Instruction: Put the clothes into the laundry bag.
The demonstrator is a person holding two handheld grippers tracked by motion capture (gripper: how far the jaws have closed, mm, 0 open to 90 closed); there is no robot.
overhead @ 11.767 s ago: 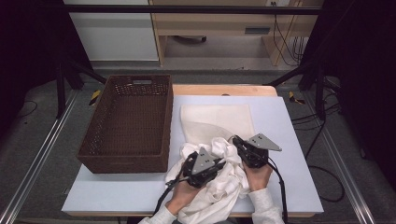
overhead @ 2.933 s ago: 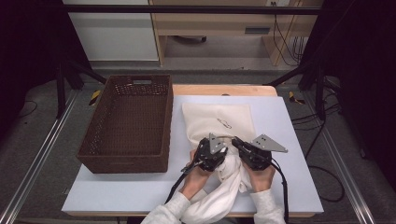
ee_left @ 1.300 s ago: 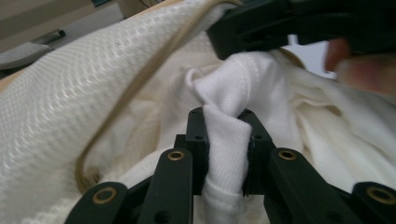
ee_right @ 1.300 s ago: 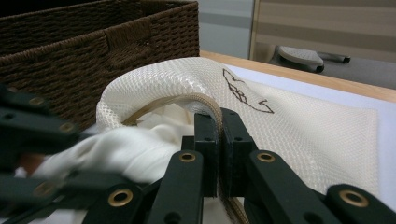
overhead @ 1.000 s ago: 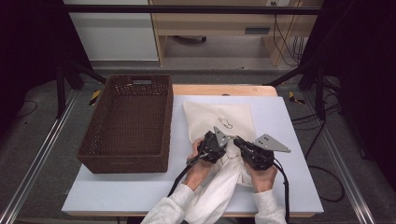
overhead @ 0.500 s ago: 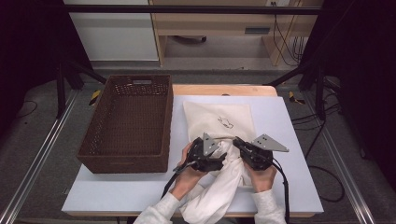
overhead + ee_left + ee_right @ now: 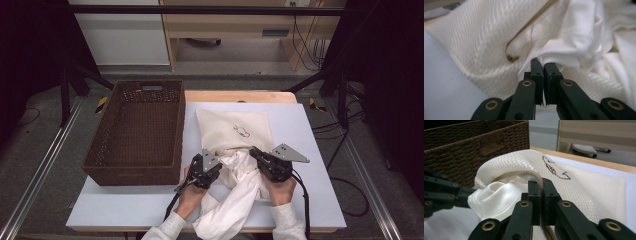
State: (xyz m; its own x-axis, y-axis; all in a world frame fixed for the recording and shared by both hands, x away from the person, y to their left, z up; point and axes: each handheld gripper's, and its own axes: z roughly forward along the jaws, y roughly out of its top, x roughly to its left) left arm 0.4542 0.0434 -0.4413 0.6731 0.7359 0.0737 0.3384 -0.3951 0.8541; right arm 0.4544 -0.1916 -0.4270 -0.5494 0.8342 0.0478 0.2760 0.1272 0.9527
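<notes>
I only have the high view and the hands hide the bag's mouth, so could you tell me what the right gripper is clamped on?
Observer: The right gripper is shut on the bag's tan rim band, holding the mouth up as an arch.
Operator: Thank you. And does the left gripper have the cloth?
Observer: Yes. The left gripper has just closed on a fold of the white cloth, right at the opening.
Operator: Is any cloth inside yet?
Observer: Some: the right gripper view shows white cloth under the raised rim, and the high view shows the rest trailing off the table's near edge.
</notes>
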